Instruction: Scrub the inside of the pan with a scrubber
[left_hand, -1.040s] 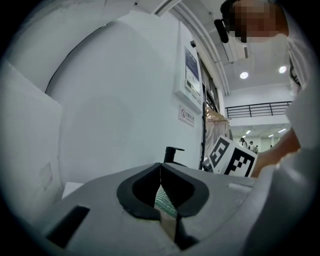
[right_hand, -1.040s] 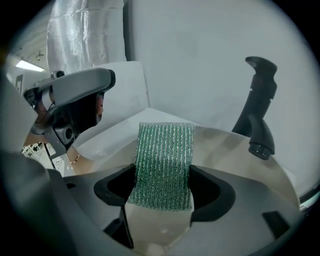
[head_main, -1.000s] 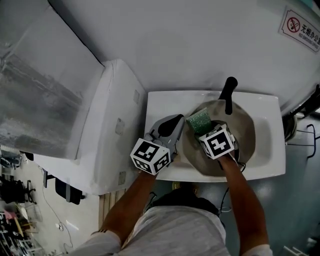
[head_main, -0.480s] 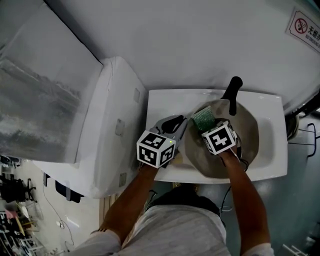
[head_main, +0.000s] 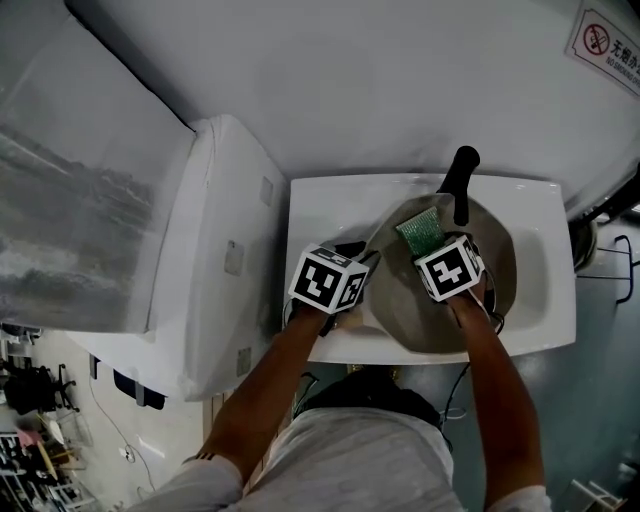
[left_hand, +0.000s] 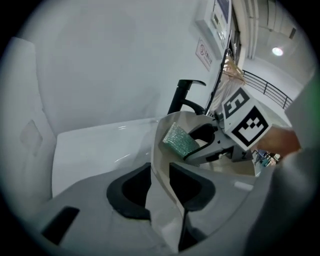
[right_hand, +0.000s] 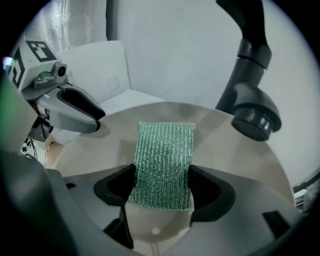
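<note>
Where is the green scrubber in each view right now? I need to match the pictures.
Head view: the green scrubber is right of centre, over the far side of the pan.
Left gripper view: just right of centre, above the pan's rim.
Right gripper view: centre, clamped in the right gripper.
Shared landmark: the black faucet, just beyond the scrubber in all three.

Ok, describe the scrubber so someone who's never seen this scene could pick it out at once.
A white sink stands against the wall, a beige pan lying in it. Over the pan's inside, the right gripper grips the scrubber: a flat ribbed pad, the only green thing there.
</note>
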